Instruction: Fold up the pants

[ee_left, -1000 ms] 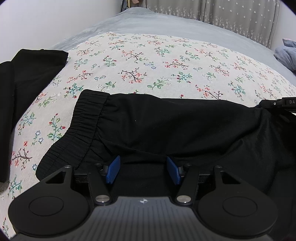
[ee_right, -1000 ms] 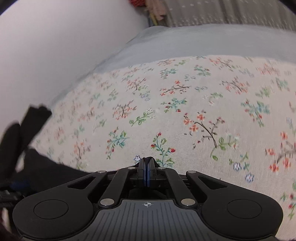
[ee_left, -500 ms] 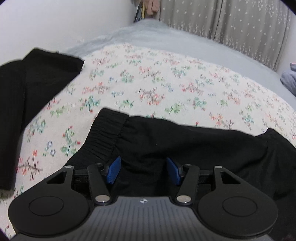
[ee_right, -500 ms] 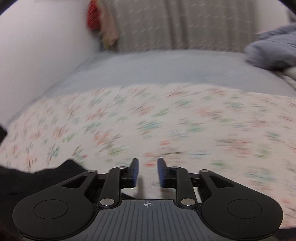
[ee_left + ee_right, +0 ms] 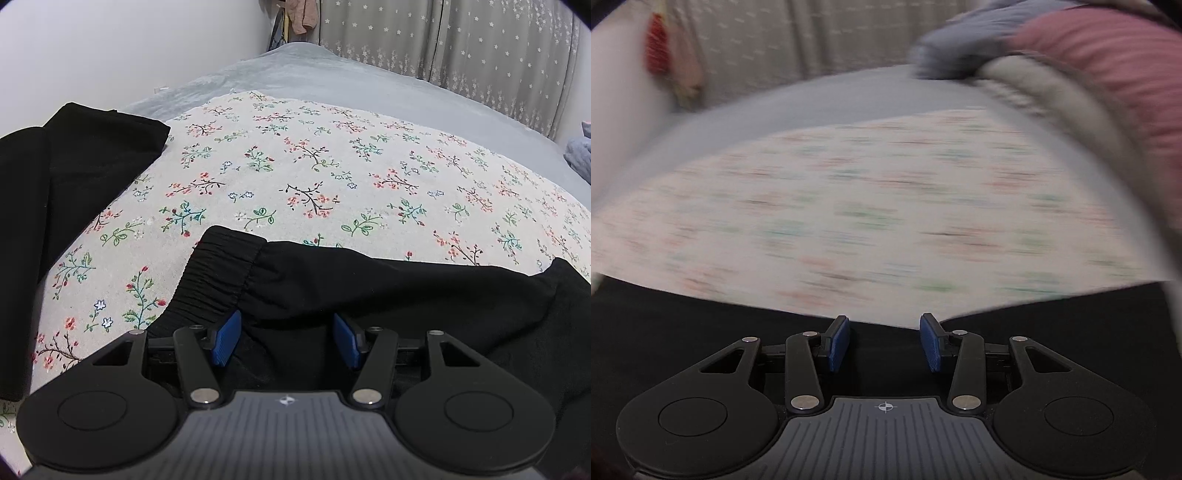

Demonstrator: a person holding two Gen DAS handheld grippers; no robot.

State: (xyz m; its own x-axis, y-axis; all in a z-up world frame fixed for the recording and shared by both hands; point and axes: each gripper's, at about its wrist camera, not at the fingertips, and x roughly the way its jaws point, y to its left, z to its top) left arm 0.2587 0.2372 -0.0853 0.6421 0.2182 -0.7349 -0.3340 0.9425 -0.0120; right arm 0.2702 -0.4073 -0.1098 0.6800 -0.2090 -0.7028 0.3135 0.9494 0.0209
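Pants point(image 5: 369, 295) lay across the floral sheet point(image 5: 295, 166), maybe folded once lengthwise; cross folds looked left. Your left gripper point(image 5: 286, 341) hung wide open over them, empty. Your right gripper point(image 5: 884, 341) was opening over black cloth, gripping nothing.

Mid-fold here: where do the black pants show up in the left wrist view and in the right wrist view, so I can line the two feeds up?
Left wrist: the black pants span the lower half, elastic waistband at center-left, just ahead of the open left gripper.
Right wrist: the black pants fill the bottom band, blurred, under the right gripper, whose jaws are opening.
Shared landmark: the floral sheet beyond the pants.
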